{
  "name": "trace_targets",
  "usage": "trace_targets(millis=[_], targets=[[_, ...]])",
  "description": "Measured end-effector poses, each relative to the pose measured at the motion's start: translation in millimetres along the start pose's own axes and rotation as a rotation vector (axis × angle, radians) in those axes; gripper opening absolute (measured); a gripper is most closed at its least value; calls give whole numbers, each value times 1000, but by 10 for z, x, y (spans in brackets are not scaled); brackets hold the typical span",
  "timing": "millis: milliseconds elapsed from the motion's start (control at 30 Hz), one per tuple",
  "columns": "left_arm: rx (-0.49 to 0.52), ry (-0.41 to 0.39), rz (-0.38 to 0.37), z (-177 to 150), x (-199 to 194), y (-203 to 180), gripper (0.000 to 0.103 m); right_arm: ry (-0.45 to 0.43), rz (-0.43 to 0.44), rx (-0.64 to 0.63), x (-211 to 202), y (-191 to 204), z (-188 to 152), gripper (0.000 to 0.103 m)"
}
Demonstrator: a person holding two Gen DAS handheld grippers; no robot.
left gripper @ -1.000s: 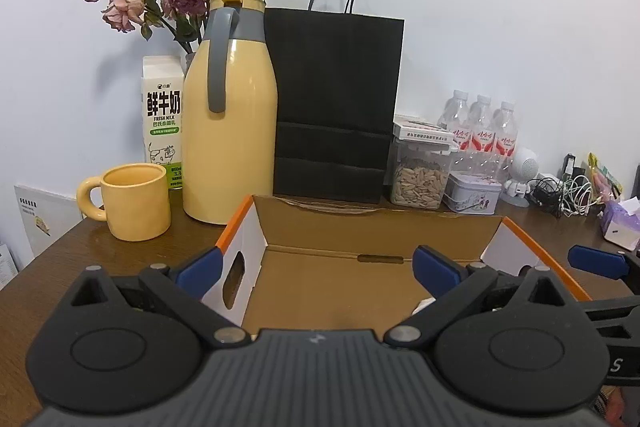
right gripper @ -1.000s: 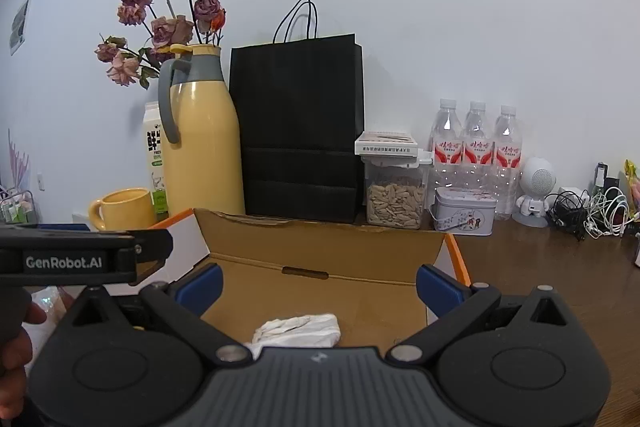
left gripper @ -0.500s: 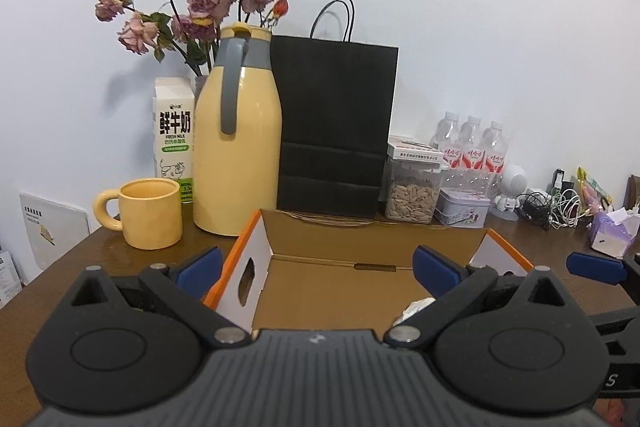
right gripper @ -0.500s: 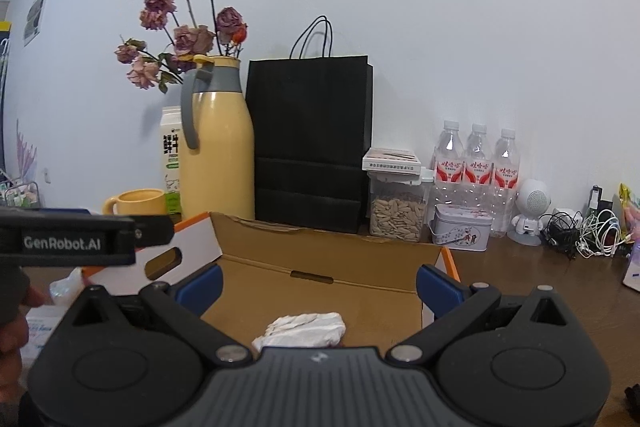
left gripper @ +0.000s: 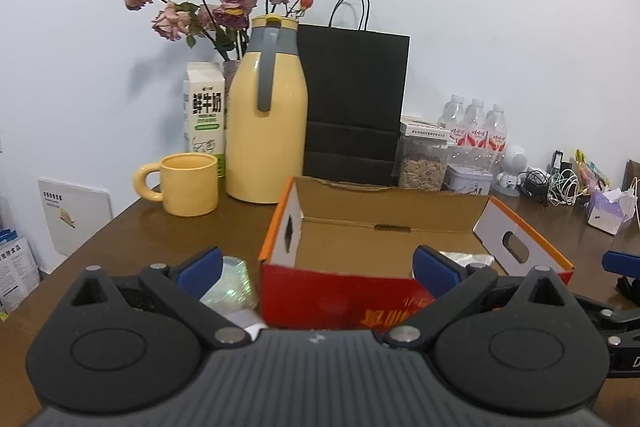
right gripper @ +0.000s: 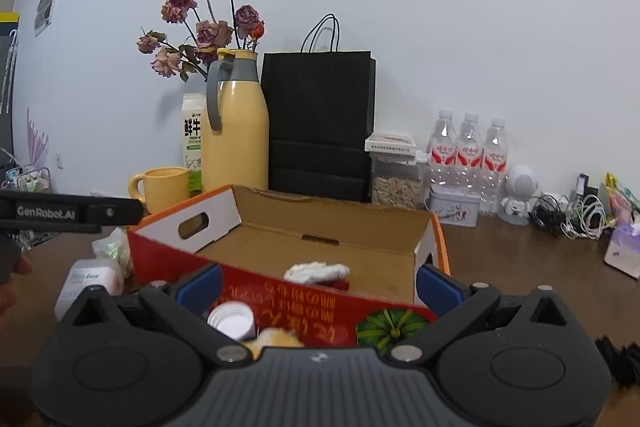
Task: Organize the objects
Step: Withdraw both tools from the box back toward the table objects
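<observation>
Both grippers were held above the near edge of the brown surface [left gripper: 168, 227], facing the open cardboard box [left gripper: 384, 239]. The left gripper [left gripper: 316, 267] was seen with its blue-tipped fingers [left gripper: 199, 264] spread wide and nothing between them; the box's red front wall lay just ahead of the gap, nearer the right-hand finger. A shiny crumpled wrapper [left gripper: 230, 287] lay on the surface just beyond the left-hand finger, beside the box's left wall, and a silvery packet [left gripper: 468, 259] was partly seen inside the box just past the other finger.

The right gripper [right gripper: 318, 285] was likewise held wide open and empty. A crumpled white item [right gripper: 318, 271] rested on the box floor ahead of its fingers [right gripper: 440, 285], roughly centred between them. Close below the left-hand finger, outside the box, a white bottle cap [right gripper: 231, 319] and something pale yellow [right gripper: 276, 341] (too blurred to identify) were visible. Further left, a small white bottle [right gripper: 94, 279] stood on the surface.

Well beyond the fingers, a yellow mug [left gripper: 188, 185], a yellow thermos [left gripper: 266, 131] and a black paper bag [left gripper: 354, 107] were lined against the wall.
</observation>
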State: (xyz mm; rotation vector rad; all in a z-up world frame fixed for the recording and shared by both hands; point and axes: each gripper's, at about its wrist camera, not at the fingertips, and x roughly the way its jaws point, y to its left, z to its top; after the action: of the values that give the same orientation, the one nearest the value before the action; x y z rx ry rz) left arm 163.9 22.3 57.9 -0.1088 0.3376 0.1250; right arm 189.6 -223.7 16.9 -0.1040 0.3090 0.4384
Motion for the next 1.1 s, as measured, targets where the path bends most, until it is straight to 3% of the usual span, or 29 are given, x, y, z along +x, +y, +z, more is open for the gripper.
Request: trace_targets(millis=[633,1100], targets=[[16,98,-1,-433,-498,175,103,90,45,25,-474,119,-461,103],[9,147,27,-588,-549,328,103,190,138,118,-72,259,-545,100]])
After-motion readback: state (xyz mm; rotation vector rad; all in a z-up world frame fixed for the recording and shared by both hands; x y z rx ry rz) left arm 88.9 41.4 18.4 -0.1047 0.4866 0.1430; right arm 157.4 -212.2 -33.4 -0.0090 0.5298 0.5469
